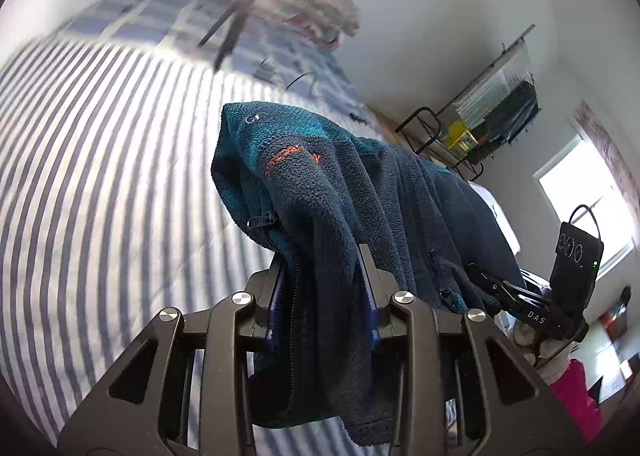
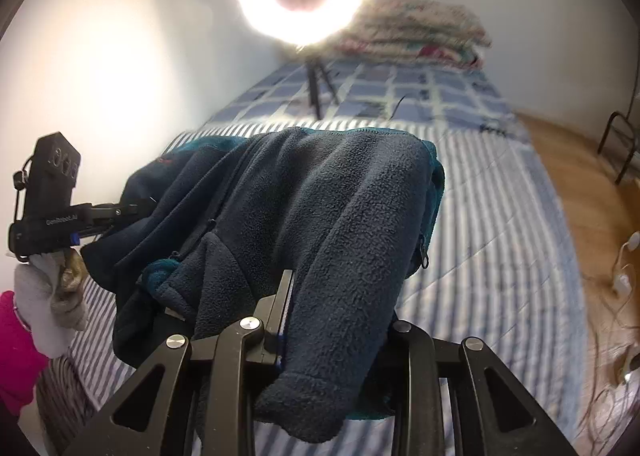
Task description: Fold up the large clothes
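Fleece (image 1: 320, 191) hung above striped bed (image 1: 100, 175), slung between both grippers. Left gripper (image 1: 326, 256) fingers pinched zipper edge; right gripper (image 2: 340, 288) fingers pinched sleeve end. Long axis ran left to right; bulk sagged beyond fingers toward far end.

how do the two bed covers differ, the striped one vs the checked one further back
The striped cover runs in thin blue and white lines, while the checked cover shows blue squares in a pale grid. The striped one lies nearer, under the lifted fleece jacket; the checked one lies behind it, toward the pillows. A ring light tripod stands on the checked one; none stands on the striped one. Both are blue and white and lie flat on the bed.
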Tool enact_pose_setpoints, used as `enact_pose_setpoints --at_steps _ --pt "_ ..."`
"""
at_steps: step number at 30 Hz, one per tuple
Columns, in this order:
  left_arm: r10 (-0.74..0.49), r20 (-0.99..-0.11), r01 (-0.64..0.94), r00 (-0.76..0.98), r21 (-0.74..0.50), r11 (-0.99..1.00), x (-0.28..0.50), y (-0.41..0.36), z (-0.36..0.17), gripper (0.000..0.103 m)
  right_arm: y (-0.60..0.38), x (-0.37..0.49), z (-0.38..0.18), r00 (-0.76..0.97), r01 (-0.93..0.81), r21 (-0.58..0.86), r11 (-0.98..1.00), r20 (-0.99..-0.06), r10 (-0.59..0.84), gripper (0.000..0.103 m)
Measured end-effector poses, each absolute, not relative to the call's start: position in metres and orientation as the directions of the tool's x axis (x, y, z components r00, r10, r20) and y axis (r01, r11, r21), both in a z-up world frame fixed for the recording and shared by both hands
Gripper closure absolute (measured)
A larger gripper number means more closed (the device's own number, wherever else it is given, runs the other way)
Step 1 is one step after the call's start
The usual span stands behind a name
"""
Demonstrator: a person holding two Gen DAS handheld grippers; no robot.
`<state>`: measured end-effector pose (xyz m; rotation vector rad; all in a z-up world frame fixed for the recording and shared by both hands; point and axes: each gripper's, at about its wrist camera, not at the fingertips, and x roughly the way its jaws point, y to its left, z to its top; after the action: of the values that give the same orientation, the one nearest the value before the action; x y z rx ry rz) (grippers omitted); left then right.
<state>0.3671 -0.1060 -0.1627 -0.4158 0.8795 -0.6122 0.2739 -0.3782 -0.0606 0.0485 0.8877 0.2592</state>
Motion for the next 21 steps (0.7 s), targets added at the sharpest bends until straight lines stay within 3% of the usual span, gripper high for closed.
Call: enact_pose_setpoints --at_steps 11,21 --pt "-0.646 -0.533 0.42 0.546 -0.494 0.762 0.456 -0.205 -0.103 0.072 -0.452 0.359 -0.021 0.725 -0.082 0.034 0.996 -0.683 0.083 0.075" --pt "-0.626 -0.506 0.453 0.594 -0.433 0.78 0.534 -0.279 -0.12 0.072 -0.494 0.433 -0.064 0.752 0.016 -0.029 0.999 -0.659 -0.031 0.075"
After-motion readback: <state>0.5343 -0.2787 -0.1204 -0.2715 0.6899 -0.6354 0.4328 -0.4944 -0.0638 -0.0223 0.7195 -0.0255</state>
